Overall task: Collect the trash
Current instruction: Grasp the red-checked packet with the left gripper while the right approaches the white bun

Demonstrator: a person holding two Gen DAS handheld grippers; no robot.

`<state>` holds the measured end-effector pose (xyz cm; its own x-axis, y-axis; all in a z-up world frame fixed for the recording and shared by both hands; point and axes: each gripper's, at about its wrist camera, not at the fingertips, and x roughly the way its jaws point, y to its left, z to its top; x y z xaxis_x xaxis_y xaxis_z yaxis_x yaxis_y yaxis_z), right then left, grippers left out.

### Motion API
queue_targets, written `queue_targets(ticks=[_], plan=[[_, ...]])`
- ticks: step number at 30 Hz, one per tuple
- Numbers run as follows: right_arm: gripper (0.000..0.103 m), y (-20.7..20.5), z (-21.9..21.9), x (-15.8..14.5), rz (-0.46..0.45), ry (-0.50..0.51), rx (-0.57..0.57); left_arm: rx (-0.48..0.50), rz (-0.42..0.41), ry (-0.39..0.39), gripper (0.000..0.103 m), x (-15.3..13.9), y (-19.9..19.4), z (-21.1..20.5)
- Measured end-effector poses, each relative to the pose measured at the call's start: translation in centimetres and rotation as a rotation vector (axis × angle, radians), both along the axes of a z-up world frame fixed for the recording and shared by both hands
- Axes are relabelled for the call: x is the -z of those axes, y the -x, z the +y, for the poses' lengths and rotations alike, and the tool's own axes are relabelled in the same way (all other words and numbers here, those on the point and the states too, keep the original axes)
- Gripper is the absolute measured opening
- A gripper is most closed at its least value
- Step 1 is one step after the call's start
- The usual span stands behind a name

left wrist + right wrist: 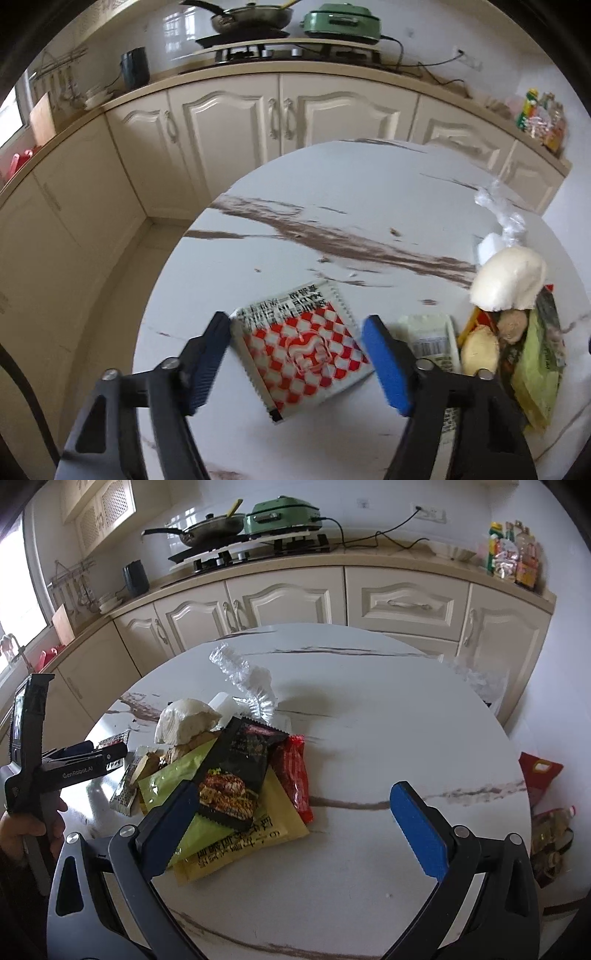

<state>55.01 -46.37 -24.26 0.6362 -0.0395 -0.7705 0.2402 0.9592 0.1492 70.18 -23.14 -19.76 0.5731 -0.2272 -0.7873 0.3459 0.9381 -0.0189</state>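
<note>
A red-and-white checkered sachet [306, 345] lies flat on the round marble table [332, 206]. My left gripper [295, 362] is open with its blue pads on either side of the sachet, just above it. It also shows in the right wrist view [88, 757] at the left. A pile of trash lies on the table: a crumpled white tissue [184, 722], a black snack packet [236, 775], a green wrapper [166, 779], a yellow packet [243, 834], a red wrapper [295, 779] and clear plastic [243, 679]. My right gripper [291, 827] is open and empty, just right of the pile.
Cream kitchen cabinets [295, 598] run behind the table, with a frying pan [210, 528] and a green cooker [284, 515] on the stove. Bags [543, 771] lie on the floor right of the table. The table's right half [406, 720] is bare marble.
</note>
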Motion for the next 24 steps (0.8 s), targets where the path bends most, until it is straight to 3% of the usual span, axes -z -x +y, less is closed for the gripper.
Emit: queue_targets(ticks=[3, 5, 7, 13, 22, 24], plan=[[0.103, -1.1, 0.3, 0.0, 0.009, 0.009, -0.011, 0.035, -0.005, 0.017, 0.055, 0.1, 0.0, -0.1], [0.103, -1.9, 0.9, -0.3, 0.007, 0.002, -0.039, 0.044, -0.002, 0.06, 0.021, 0.0, 0.0, 0.7], [0.103, -2.8, 1.9, -0.6, 0.002, 0.009, -0.067, 0.063, 0.025, 0.113, 0.008, 0.1, -0.1, 1.6], [0.103, -7.3, 5.3, -0.4, 0.016, -0.024, -0.179, 0.088, 0.043, 0.162, 0.005, 0.3, 0.3, 3.6], [0.102, -11.4, 8.2, 1.8, 0.093, -0.008, -0.199, 0.091, 0.051, 0.223, 0.004, -0.3, 1.6, 7.1], [0.097, -11.4, 8.5, 2.2, 0.103, 0.005, -0.197, 0.093, 0.056, 0.231, 0.004, -0.5, 2.0, 7.5]])
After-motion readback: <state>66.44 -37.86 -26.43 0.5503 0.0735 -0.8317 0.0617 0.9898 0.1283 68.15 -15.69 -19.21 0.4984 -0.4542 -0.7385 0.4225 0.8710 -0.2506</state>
